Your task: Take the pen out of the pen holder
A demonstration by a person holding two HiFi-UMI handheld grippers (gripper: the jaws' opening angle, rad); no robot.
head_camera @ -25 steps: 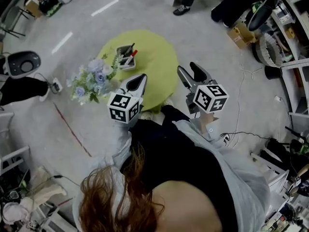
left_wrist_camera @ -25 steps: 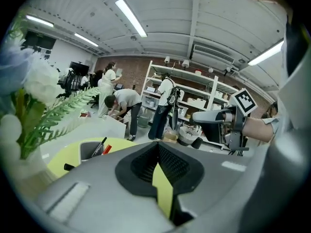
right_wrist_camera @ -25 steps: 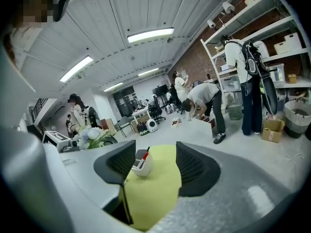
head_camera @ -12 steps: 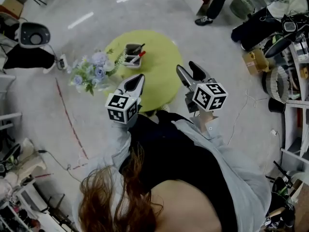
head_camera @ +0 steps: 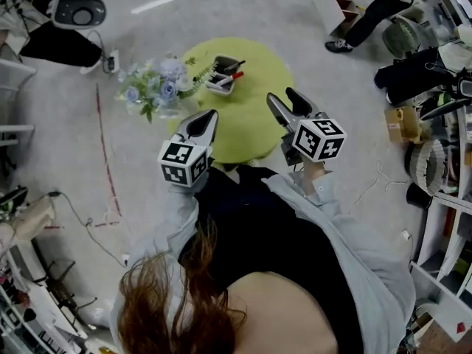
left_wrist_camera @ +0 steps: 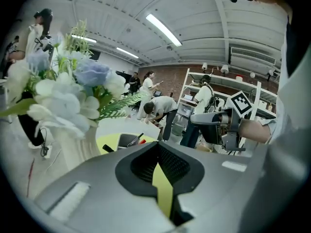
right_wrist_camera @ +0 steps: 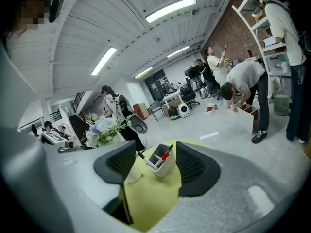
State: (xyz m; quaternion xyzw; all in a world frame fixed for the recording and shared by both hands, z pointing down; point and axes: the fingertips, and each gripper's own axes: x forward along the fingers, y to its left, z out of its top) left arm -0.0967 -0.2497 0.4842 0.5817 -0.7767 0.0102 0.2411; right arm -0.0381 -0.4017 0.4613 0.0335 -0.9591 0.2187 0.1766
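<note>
Nothing is done yet: the red-capped pen (head_camera: 235, 76) is seen inside the grey rectangular pen holder (head_camera: 221, 81) near the far edge of the round yellow-green table (head_camera: 247, 127). The right tool (head_camera: 280, 96) is held apart, the left tool (head_camera: 207, 119) together, both empty, near edge.

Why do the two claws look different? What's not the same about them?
The left claw is pinched shut, while the right claw is open wide. The left claw sits nearer the flowers; the right claw faces the pen holder, which shows between its jaws but is not touched. Both are empty and hover at the near edge of the green table.
</note>
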